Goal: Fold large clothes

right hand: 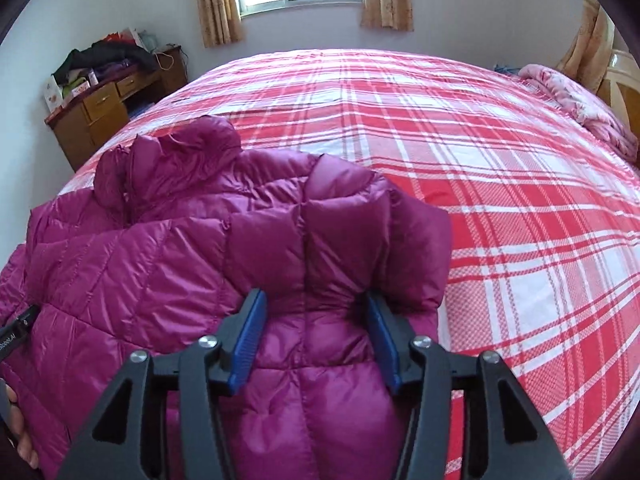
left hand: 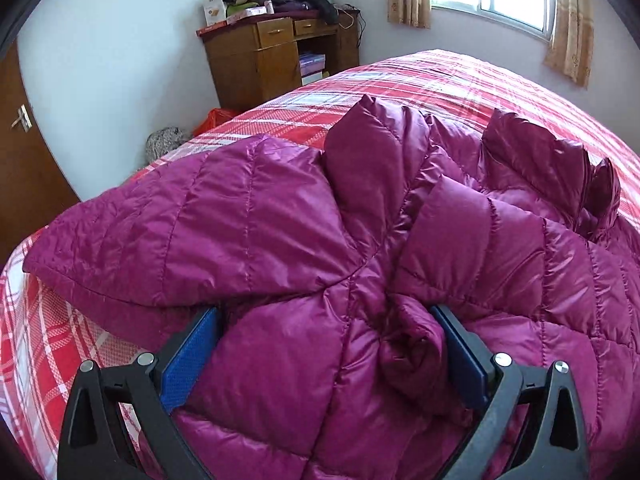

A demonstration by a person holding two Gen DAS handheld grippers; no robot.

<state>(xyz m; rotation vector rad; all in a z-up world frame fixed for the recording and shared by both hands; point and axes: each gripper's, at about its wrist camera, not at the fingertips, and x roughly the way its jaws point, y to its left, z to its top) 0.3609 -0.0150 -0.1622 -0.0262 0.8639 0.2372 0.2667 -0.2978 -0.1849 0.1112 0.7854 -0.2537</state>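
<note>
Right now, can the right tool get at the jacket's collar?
Probably yes. The right tool straddles the purple jacket near its bed-side edge; the collar lies ahead to the left, with only jacket fabric between.

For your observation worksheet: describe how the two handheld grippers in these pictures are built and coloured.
Both look alike. The left gripper and right gripper each have black plastic arms with triangular cut-outs and round silver bolts at the joints. Their fingers carry flat blue textured pads. At the left edge of the right wrist view, a black part bears white lettering, too cropped to read fully.
</note>
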